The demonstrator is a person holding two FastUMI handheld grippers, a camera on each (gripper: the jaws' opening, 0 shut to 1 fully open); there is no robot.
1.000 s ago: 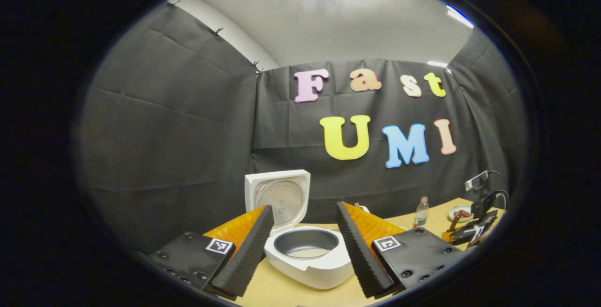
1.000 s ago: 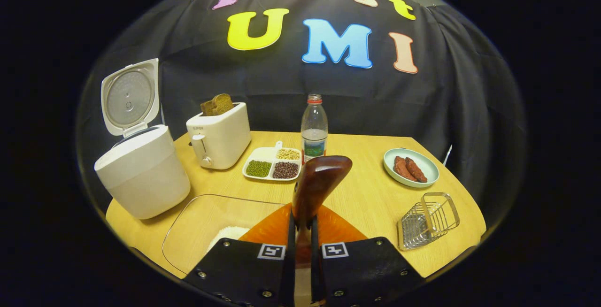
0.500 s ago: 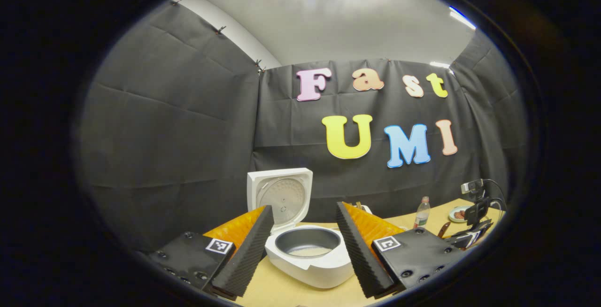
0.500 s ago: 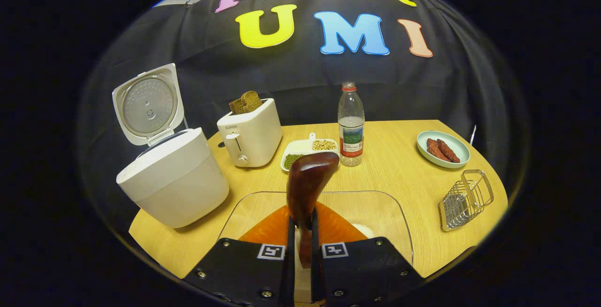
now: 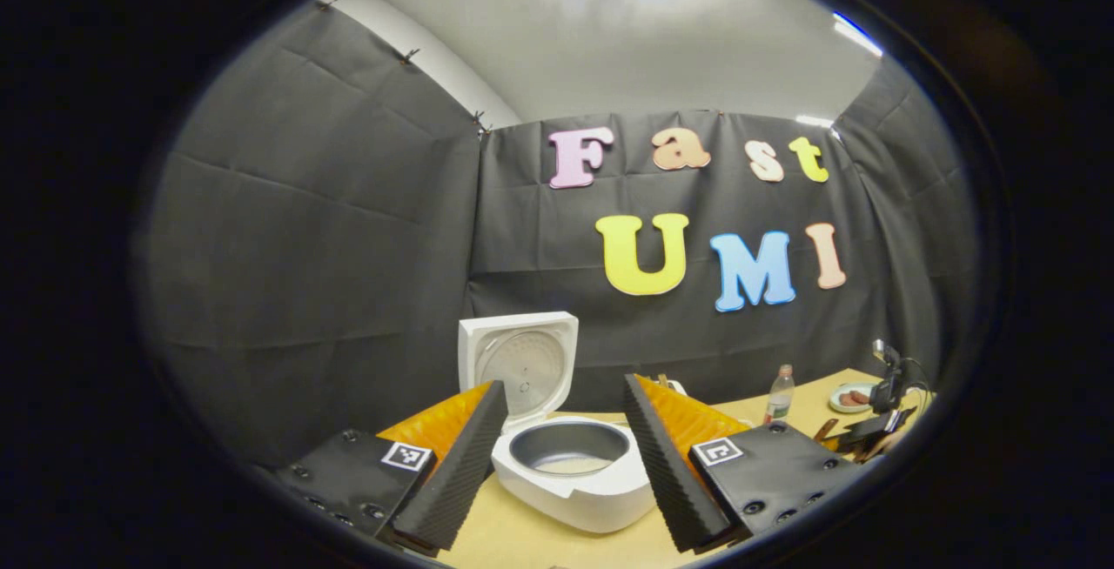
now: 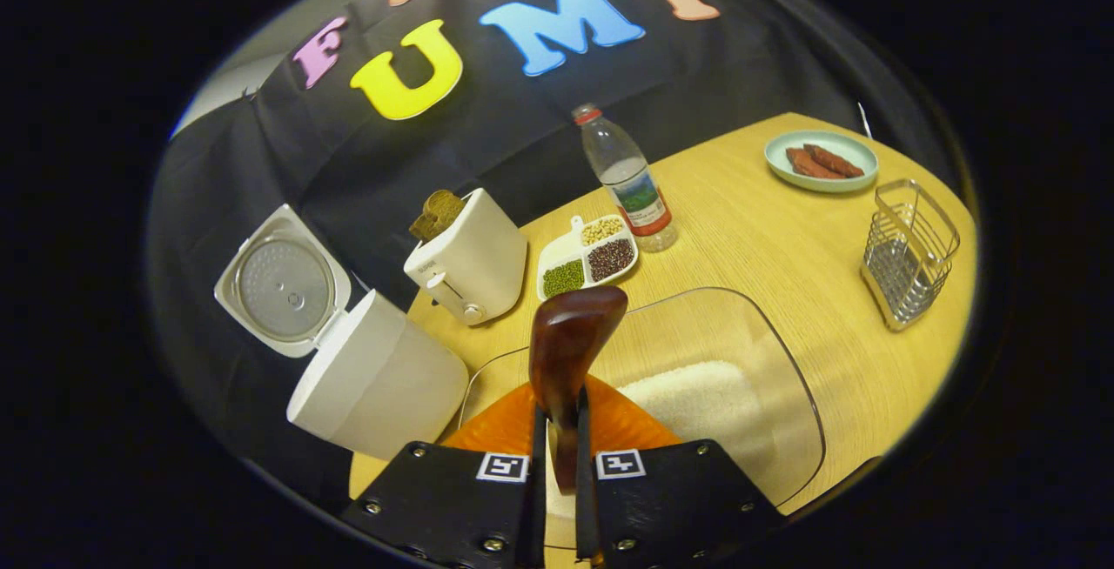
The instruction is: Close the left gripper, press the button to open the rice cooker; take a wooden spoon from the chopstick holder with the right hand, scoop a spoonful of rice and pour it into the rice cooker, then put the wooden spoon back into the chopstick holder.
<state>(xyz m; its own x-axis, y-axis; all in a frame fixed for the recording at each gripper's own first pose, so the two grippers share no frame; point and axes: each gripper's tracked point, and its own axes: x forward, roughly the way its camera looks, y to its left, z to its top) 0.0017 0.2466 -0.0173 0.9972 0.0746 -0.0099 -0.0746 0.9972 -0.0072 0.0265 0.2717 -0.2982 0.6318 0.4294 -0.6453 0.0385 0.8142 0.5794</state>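
The white rice cooker (image 5: 570, 482) stands with its lid (image 5: 520, 364) raised, and its grey inner pot (image 5: 569, 447) holds a little rice. My left gripper (image 5: 557, 465) hangs open just in front of it with nothing between the fingers. In the right gripper view the cooker (image 6: 374, 382) sits at the left. My right gripper (image 6: 557, 465) is shut on the handle of the dark wooden spoon (image 6: 570, 351), whose bowl points forward above a clear glass dish (image 6: 757, 351) with white rice (image 6: 696, 399) in it. The wire chopstick holder (image 6: 909, 251) stands at the far right.
On the wooden table (image 6: 766, 238) are a white toaster (image 6: 470, 260) with bread, a divided dish of beans (image 6: 587, 260), a water bottle (image 6: 627, 177) and a green plate (image 6: 821, 160) with sausages. The right gripper (image 5: 857, 434) appears at the far right of the left gripper view.
My right gripper has tilted and rolled with the spoon, moving over the glass dish so the rice now lies under the spoon. The left gripper has barely moved.
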